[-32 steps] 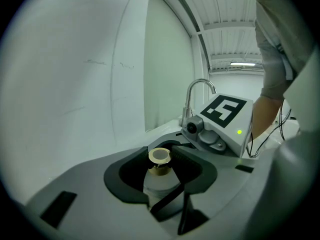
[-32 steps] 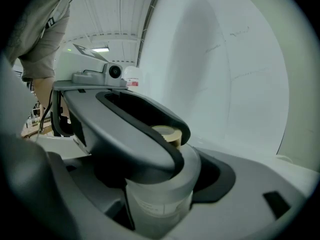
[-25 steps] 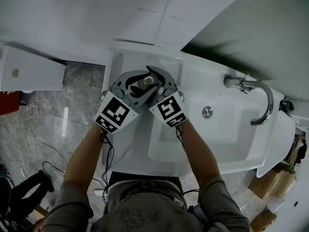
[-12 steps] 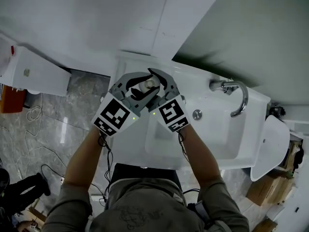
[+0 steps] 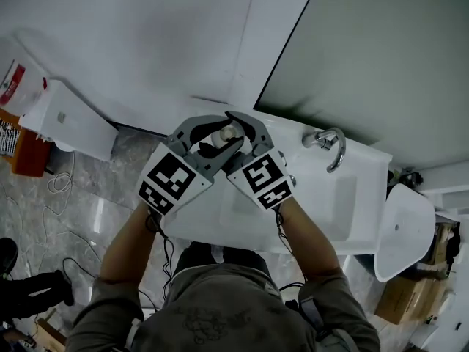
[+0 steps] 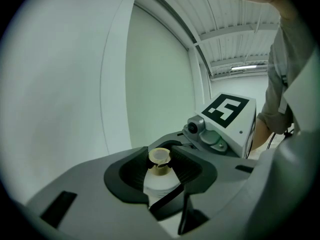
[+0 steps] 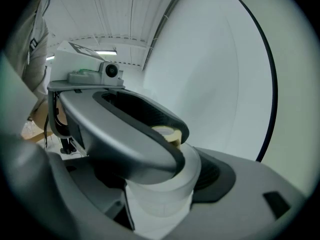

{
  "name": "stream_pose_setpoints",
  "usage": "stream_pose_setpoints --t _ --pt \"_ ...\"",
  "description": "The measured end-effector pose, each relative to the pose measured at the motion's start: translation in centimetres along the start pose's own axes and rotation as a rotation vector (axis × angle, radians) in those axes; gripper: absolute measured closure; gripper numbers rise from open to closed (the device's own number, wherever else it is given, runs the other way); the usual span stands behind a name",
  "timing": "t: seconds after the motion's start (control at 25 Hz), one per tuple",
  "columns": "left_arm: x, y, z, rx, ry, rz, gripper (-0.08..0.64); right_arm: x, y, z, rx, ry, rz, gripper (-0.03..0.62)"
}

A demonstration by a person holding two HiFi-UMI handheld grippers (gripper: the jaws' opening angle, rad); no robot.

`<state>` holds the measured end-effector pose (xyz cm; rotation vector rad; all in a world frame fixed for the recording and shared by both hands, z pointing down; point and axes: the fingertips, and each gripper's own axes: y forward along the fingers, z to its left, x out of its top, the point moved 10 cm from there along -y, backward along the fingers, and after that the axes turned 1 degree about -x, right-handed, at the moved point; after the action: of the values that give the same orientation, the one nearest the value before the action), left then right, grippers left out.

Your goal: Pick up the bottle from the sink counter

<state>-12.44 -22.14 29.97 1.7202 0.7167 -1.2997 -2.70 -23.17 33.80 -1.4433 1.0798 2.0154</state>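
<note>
White plastic bottle (image 5: 222, 133) with a tan cap stands upright above the left end of the white sink tabletop (image 5: 363, 189). The left tool (image 5: 210, 135) and the right tool (image 5: 238, 133) each clamp its body from opposite sides, well left of the chrome tap (image 5: 327, 144).

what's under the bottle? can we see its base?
In the head view, the left end of the sink counter lies below the bottle. The base is covered: the left gripper and right gripper both clamp the bottle, and their jaws hide its bottom in every view.
</note>
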Motion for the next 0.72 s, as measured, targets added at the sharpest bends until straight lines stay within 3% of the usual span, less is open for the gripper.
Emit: stream_pose_setpoints --t 0.36,0.72 --pt "5.2 -6.0 -4.4 0.026 0.048 -0.039 0.408 5.8 -4.9 4.7 0.007 -0.061 -0.029 0.259" --pt "5.2 -10.3 -8.3 0.055 0.049 -0.042 0.408 6.7 -6.9 9.6 0.04 -0.06 -0.053 0.259"
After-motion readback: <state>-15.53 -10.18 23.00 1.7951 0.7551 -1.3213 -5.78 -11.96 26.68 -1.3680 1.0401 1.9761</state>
